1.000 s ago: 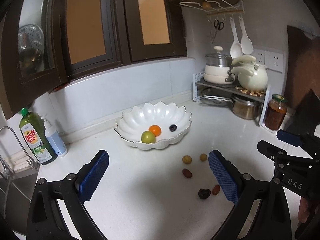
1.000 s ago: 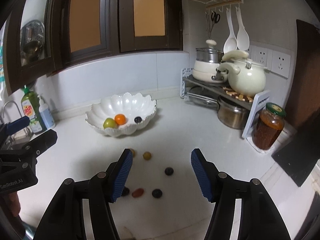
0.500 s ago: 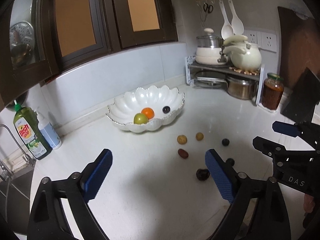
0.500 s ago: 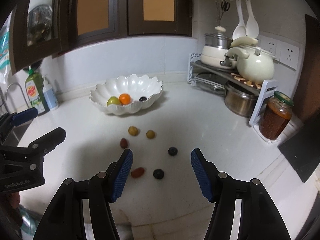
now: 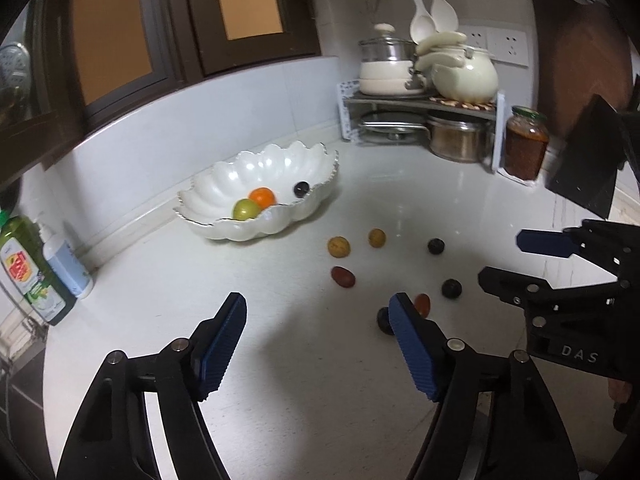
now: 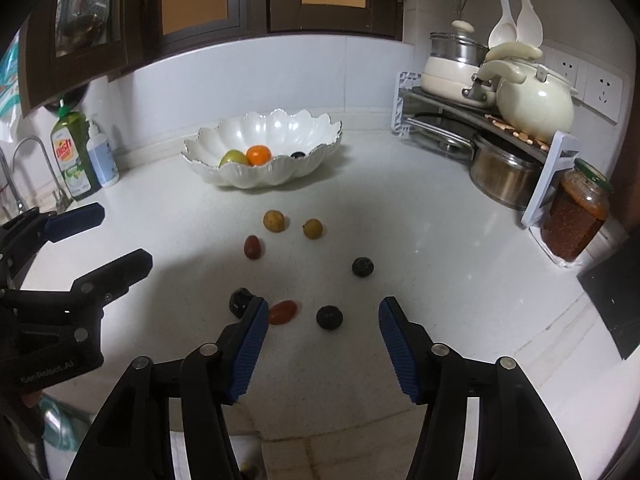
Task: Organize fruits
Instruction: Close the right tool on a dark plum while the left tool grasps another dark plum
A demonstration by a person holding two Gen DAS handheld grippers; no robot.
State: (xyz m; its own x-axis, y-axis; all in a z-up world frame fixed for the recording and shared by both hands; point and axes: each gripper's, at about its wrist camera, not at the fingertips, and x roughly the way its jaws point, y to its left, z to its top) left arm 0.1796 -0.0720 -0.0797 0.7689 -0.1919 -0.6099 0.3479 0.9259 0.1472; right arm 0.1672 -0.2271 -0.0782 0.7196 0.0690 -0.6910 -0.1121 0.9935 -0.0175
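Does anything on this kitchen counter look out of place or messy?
Yes: seven small fruits lie scattered loose on the counter in front of the white bowl, which holds only three. Nothing looks spilled or broken.

The bowl stands on the surface with three fruits inside. Before the bowl, seven small fruits lie scattered. Right of the bowl stands a rack; left, two bottles.
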